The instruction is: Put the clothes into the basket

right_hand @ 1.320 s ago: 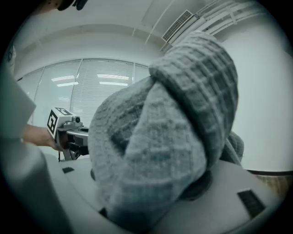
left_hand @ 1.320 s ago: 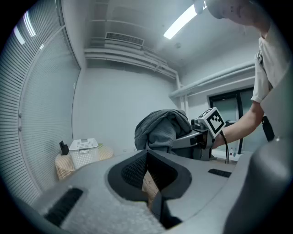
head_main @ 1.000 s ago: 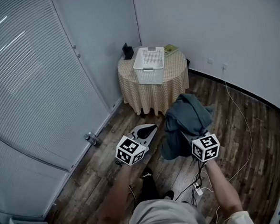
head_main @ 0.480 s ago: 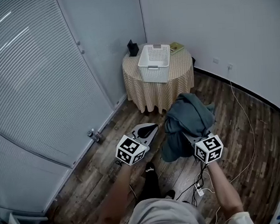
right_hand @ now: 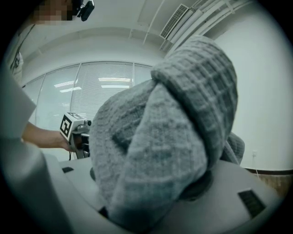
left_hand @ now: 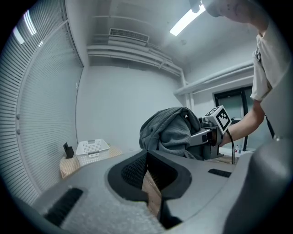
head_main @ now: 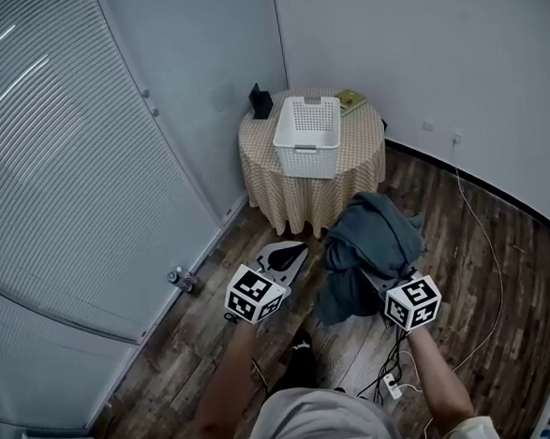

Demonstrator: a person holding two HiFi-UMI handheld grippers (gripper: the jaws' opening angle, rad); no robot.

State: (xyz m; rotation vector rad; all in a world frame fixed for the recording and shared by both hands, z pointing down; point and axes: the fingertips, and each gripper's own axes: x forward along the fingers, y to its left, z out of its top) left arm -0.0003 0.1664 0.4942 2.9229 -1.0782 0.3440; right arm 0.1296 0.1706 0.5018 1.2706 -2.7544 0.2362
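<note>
Dark wood planks cover the floor (head_main: 172, 352) of a small room, with slatted blinds (head_main: 56, 182) along the left side and plain pale walls behind. A round table (head_main: 287, 190) draped in a yellowish checked cloth stands in the far corner. On it sits the white perforated basket (head_main: 311, 136), with a small black object (head_main: 260, 100) behind it on the left and a greenish book (head_main: 351, 99) behind it on the right. Nothing can be seen inside the basket from the head view. The person stands well back from the table, with both grippers held out over the floor. The right gripper (head_main: 378, 280) is clamped on a bundled grey garment (head_main: 375, 244), which bulges over its jaws and hangs down toward the floor, well apart from the basket. The left gripper (head_main: 294, 252), just beside the garment, has its jaws drawn together with nothing between them. A white power strip (head_main: 392, 384) and its cables lie on the planks near the person's feet.
</note>
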